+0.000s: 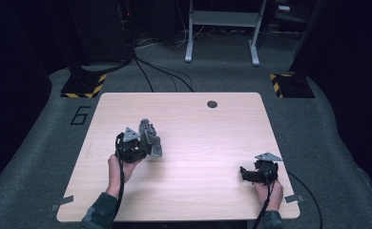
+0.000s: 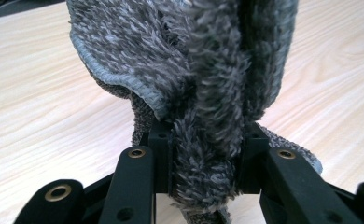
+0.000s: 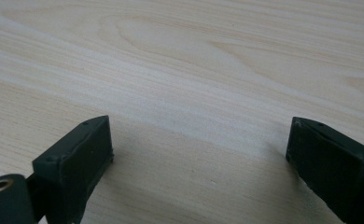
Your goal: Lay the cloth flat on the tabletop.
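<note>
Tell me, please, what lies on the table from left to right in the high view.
Left gripper, clamped on a grey fuzzy cloth → bare stretch of the wooden table → right gripper, open, held low near the table's right front corner.

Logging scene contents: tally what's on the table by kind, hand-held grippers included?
Grey fuzzy cloth: 1, clamped in the left hand-held gripper
Hand-held grippers: 2, left and right hand-held gripper, the right one open over bare wood
Wooden table: 1
Total: 4
</note>
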